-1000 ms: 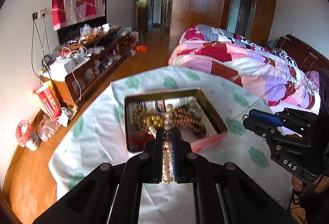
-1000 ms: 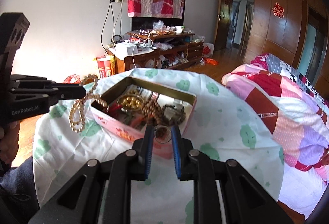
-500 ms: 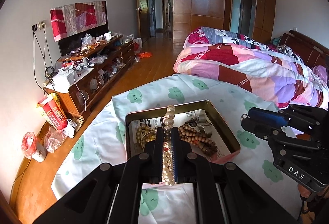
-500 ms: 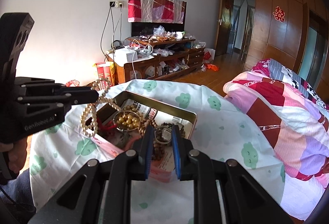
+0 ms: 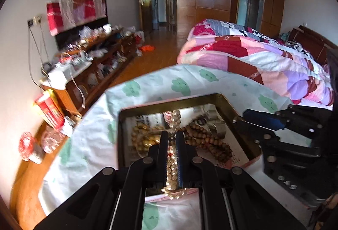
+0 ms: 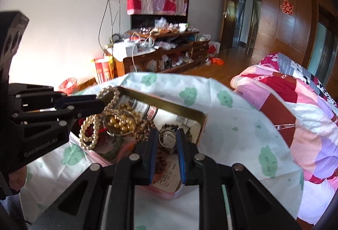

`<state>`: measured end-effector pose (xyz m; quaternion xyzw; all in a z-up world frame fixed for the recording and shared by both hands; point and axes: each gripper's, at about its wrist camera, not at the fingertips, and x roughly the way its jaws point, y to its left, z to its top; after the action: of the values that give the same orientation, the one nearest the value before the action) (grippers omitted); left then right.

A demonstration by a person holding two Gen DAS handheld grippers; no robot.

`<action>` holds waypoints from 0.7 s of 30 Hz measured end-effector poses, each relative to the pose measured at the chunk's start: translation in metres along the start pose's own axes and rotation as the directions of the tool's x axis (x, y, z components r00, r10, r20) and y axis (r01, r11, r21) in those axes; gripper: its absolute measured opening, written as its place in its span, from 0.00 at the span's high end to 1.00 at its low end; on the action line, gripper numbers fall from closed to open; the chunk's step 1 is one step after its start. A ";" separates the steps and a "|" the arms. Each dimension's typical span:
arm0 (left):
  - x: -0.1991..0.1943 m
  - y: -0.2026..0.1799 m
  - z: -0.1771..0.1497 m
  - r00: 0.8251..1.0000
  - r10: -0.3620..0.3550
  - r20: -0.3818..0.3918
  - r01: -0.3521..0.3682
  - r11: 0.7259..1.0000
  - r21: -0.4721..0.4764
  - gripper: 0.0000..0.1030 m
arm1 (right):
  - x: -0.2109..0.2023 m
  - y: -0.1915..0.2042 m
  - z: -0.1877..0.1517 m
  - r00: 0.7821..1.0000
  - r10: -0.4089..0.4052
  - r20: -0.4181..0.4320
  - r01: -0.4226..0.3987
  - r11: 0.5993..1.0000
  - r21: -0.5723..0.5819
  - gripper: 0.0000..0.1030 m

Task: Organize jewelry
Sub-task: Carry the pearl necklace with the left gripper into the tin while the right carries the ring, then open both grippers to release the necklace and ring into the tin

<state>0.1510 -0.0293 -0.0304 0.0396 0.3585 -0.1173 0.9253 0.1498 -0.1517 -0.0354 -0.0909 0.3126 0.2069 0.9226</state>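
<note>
Pearls (image 5: 172, 158) hang pinched in my left gripper (image 5: 172, 139), one strand looping down over the tin (image 6: 196, 118). Inside lie one gold bead string (image 6: 120, 124), one brown bead string (image 5: 202, 139) and one ring (image 6: 166, 140). My right gripper (image 6: 166, 141) hovers parted around that ring, holding nothing.

Bead strands (image 5: 202, 139) lie in the tin (image 5: 230, 103) on the table (image 5: 88, 145).
</note>
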 end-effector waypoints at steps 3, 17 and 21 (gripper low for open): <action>0.005 0.000 -0.003 0.999 0.047 -0.024 -0.047 0.999 -0.008 0.78 | 0.010 0.001 -0.005 1.000 -0.021 -0.021 0.021 1.000 -0.004 0.77; -0.032 0.024 -0.025 0.997 0.071 0.042 -0.065 0.990 -0.127 0.28 | -0.023 -0.004 -0.017 0.998 -0.056 0.014 0.056 0.997 0.055 0.52; -0.038 0.025 -0.030 0.996 0.074 0.043 -0.068 0.988 -0.141 0.29 | -0.034 -0.002 -0.019 0.998 -0.056 0.033 0.054 0.996 0.065 0.49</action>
<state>0.1108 0.0064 -0.0272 -0.0152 0.3417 -0.0599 0.9378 0.1159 -0.1697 -0.0292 -0.0659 0.3005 0.1729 0.9356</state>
